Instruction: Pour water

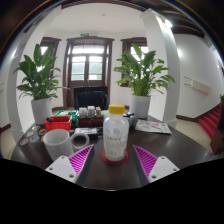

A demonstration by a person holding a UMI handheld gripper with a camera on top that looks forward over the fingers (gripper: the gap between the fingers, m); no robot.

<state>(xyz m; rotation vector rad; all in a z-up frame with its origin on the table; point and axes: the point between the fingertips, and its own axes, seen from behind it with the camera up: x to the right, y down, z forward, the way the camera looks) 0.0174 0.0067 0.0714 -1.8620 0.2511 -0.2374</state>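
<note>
- A dark table (180,145) fills the foreground of a bright room, with two potted plants (143,72) flanking a window behind it; anything spilled here would spread across that surface toward the papers (152,126) lying off to the right.
- A clear plastic bottle (116,135) with a pale yellow cap stands upright on the table between the fingers of the gripper (115,158), just ahead of the camera.
- The claw is spread wide: a gap shows between the bottle and each magenta pad (146,157), so nothing is clamped yet. A lopsided close could, in all likelihood, nudge the light bottle over before both pads bite.
- A white mug (57,142) sits just left of the left finger, probably the vessel to be filled. A wide swing during the lift may clip its rim or knock it aside.
- Red items (60,124) and other clutter crowd the table behind the mug, leaving little room for a stray tilt.
- The cap appears to be on; whether it is tight cannot be told, and a pour with it shut would yield nothing.
</note>
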